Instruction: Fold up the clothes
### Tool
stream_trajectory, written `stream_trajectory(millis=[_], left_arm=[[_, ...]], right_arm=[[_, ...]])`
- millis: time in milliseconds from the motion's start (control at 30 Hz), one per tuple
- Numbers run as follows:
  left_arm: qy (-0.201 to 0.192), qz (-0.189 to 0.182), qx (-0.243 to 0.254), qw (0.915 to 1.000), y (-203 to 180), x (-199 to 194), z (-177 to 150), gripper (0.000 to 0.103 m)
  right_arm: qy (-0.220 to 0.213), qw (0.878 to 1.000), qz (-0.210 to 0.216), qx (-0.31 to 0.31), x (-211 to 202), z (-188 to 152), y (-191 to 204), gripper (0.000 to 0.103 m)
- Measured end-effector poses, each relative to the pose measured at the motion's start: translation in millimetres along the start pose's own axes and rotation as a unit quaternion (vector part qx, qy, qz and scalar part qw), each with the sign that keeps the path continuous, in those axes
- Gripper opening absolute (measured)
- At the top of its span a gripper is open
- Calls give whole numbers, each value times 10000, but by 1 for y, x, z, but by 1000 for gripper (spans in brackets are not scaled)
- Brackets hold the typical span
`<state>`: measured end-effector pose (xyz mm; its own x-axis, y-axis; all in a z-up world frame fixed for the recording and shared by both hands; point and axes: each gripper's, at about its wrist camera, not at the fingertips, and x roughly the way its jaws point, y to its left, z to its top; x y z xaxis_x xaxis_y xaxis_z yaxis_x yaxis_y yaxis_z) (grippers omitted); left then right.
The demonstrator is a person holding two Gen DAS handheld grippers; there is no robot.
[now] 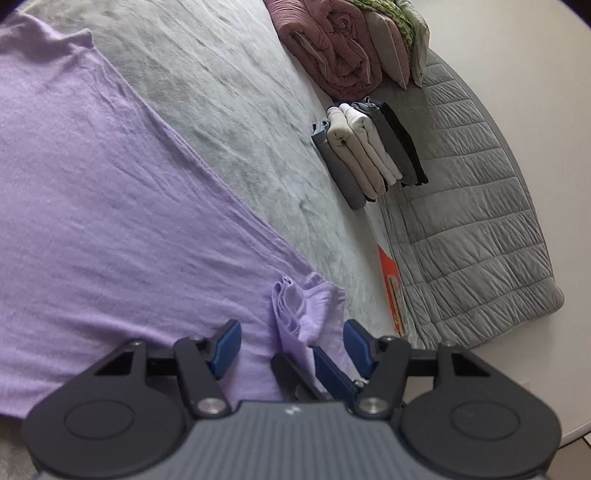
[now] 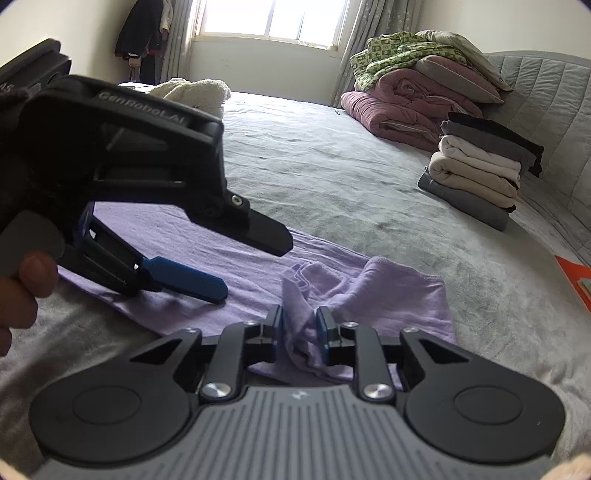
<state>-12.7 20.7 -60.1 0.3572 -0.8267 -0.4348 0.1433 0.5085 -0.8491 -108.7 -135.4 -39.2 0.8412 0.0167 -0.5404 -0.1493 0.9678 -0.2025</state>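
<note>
L wrist view: left gripper (image 1: 291, 341) jaws spread wide, blue pads apart, nothing pinched. Lilac garment (image 1: 110, 206) spread flat on grey bedcover (image 1: 229, 110), filling everything ahead & to the left of the jaws. Bunched lilac corner (image 1: 295, 314) sticking up between the jaws, closer to the right pad; can't tell if touching it. Right gripper's fingertips (image 1: 328, 369) poking in from below, just inside the right pad, at the base of that bunch. Far ahead-right of the jaws: stack of folded clothes (image 1: 369, 155) against quilted grey headboard (image 1: 472, 206); pink duvet (image 1: 332, 51) rolled up past it. Orange item (image 1: 391, 288) lying at bed edge, right of the jaws.

R wrist view: right gripper (image 2: 300, 326) jaws part-open, narrow gap, w/ the bunched lilac fabric (image 2: 301, 295) standing between the pads; cloth looks loose, pads beside it, not clearly squeezing. Rest of garment (image 2: 388, 295) spread ahead & both sides of the jaws on the bedcover (image 2: 351, 177). Left gripper (image 2: 255, 266) coming in from upper left of the jaws, fingers well apart, one black finger above, blue-padded one (image 2: 184, 277) resting low on the lilac cloth, left of the bunch. Person's hand (image 2: 26, 291) on its handle at far left edge. Folded stack (image 2: 480, 173) far ahead-right; pink duvet (image 2: 399, 107) & green bedding (image 2: 406, 55) behind it; window (image 2: 273, 18) straight ahead, far.
</note>
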Motion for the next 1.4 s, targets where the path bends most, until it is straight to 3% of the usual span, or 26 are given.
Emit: stream_trajectory(millis=[67,133,267,333,367,567,800,933,1200,1400], left_arm=[[-14,53,5,10000,-1,1,0,58],[-22,97,11,9999,-1,1,-1,55],[-44,182,-3,9998,-4,5,-1,53],[-21,232,-16,9997,-4,7,1,53],[-11,260,-18,9997,-6,8,2,53],[11,499,133,9987,-15,16,2,45],[-212,842,632,9942,-29,16,1,3],[-440,1271,1267,9828,-46,11,-2,1],[-731,2113,2279,9477,-69,-6,-9,1],[-900,2348,2398,9377,-69,-24,-1,1]], right_arm=[[-81,9999,-8,-100,0,-4,3,32],[-130,9998,2,-167,2,-6,5,24],[-338,9973,-165,-634,2,-8,13,23],[-426,9952,-189,-855,0,-10,17,14],[-448,9950,-176,-878,-1,-10,18,4],[-603,9954,-115,-735,-9,-7,11,4],[-720,9961,118,-502,-21,0,5,4],[-688,9969,242,-285,-21,2,6,4],[-641,9956,581,346,-21,12,11,4],[-640,9912,874,756,-22,23,21,4]])
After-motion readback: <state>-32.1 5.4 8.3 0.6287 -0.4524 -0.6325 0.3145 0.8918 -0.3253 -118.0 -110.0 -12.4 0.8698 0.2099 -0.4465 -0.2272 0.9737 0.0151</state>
